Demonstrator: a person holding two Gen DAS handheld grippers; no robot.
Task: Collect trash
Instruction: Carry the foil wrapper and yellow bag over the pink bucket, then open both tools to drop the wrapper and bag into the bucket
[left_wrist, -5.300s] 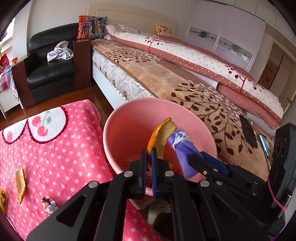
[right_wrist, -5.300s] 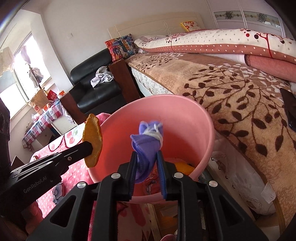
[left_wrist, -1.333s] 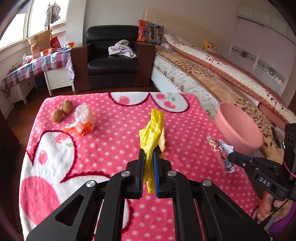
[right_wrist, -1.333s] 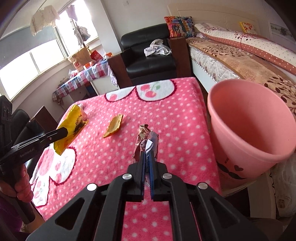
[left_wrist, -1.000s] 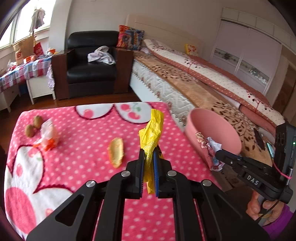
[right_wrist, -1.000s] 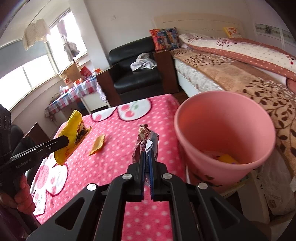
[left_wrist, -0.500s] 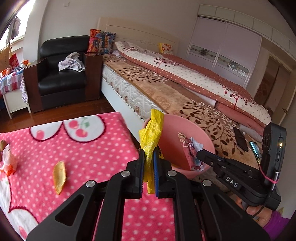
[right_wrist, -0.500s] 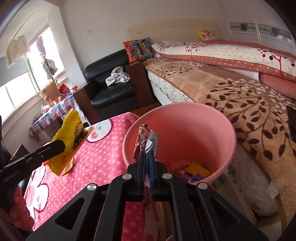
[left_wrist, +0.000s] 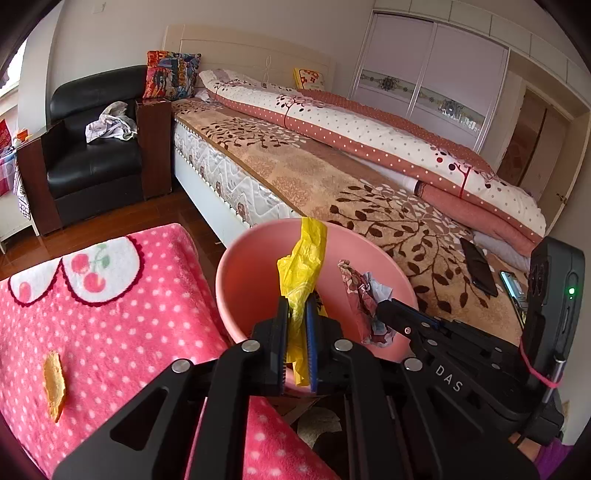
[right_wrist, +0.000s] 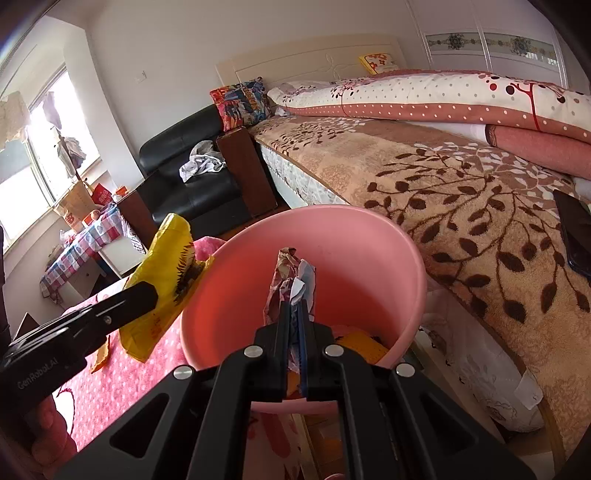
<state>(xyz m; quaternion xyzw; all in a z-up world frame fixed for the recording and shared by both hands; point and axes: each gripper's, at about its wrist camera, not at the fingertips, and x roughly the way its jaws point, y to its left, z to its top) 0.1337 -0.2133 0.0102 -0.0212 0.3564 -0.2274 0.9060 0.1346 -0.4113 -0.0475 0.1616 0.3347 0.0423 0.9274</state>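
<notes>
My left gripper is shut on a yellow snack wrapper and holds it over the near rim of the pink bin. My right gripper is shut on a crumpled red-and-white wrapper over the mouth of the pink bin. In the right wrist view the yellow wrapper hangs at the bin's left rim. In the left wrist view the crumpled wrapper hangs over the bin's right side. Orange and pink trash lies in the bin's bottom.
A pink polka-dot table cover lies to the left with an orange peel on it. A bed with a brown leaf blanket stands just behind the bin, with phones on it. A black armchair stands at the back left.
Both grippers have swung from over the table to the pink bin, carrying their wrappers. The bin now fills the middle of both views. Both stay shut.
</notes>
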